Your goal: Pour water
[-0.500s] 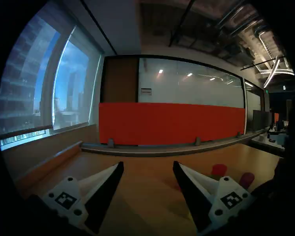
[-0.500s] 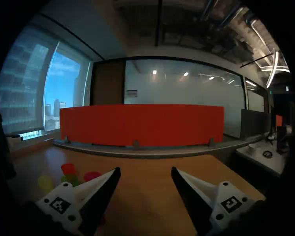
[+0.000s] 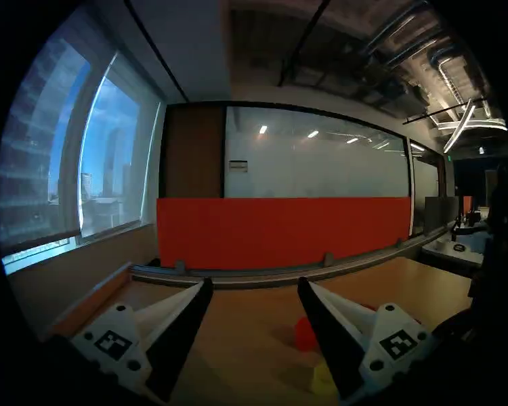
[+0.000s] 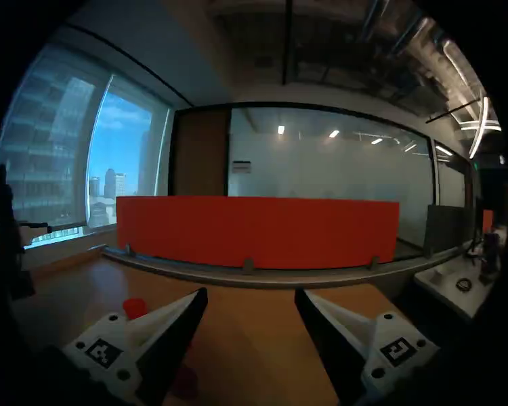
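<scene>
In the left gripper view my left gripper (image 3: pixel 254 308) is open above the wooden table (image 3: pixel 247 338), with nothing between its fingers. A red cup (image 3: pixel 303 333) stands just inside its right finger, and a yellow cup (image 3: pixel 322 380) sits nearer, partly hidden by that finger. In the right gripper view my right gripper (image 4: pixel 250 311) is open and empty over the same table (image 4: pixel 254 338). A red cup (image 4: pixel 135 308) stands to the left beyond its left finger, and a dark red object (image 4: pixel 184 382) lies low beside that finger.
An orange divider panel (image 3: pixel 281 227) runs along the table's far edge on a grey rail. Large windows (image 3: pixel 98 169) are at the left. Another desk (image 4: pixel 460 284) with small items stands at the right. A dark shape (image 4: pixel 3 237) rises at the left edge.
Both views have tilted up and shifted. In the left gripper view the red cups moved left toward the right finger and a yellow cup appeared. In the right gripper view the yellow and green cups left the frame.
</scene>
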### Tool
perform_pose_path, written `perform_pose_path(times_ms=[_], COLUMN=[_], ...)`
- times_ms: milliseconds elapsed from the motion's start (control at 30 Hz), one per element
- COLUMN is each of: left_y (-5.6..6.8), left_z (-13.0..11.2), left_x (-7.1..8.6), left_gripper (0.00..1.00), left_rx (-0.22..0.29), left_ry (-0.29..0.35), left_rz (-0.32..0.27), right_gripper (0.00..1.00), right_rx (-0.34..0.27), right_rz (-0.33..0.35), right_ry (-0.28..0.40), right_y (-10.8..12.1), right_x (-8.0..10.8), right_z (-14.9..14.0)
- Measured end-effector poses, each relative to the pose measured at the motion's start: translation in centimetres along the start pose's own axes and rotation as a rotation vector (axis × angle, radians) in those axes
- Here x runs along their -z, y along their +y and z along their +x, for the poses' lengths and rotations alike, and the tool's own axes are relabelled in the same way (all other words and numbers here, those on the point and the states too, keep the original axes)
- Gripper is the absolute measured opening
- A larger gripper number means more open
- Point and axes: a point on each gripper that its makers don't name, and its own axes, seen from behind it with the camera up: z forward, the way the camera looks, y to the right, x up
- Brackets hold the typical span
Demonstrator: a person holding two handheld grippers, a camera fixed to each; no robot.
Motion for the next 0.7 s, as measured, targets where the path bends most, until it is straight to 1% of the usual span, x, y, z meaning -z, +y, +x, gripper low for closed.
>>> perform_pose_path(times_ms=[100,233,467,567,700], left_y=[0.8,2.3,4.9,5.9,7.0], left_z=[-0.2,-0.5,-0.4,-0.2,0.3], left_x=[0.0,0.0,0.0,0.1,0.3], left_gripper=[0.93,0.93,0.93,0.93,0.93], left_rx=[0.000,0.010,0.039,0.042,0.048], left_ry=[-0.016,-0.035,-0.048,-0.046,-0.040], left_rz=[-0.037,-0.107,-0.238,-0.297,-0.352], right_gripper=[0.99,0.99,0.99,0.99,1.00], right_rx=[-0.011,-0.026,-0.021,-0.019,-0.024], right_rz=[0.037,0.094,0.225,0.285,0.366], right_ry=[-0.007,-0.008,-0.009,-0.013,-0.014], right_y=[-0.6,-1.4,-3.3,-4.3,-5.7], right_x=[0.0,0.0,0.5,0.8,1.4], right_z=[-0.2,-0.1,0.1,0.2,0.4])
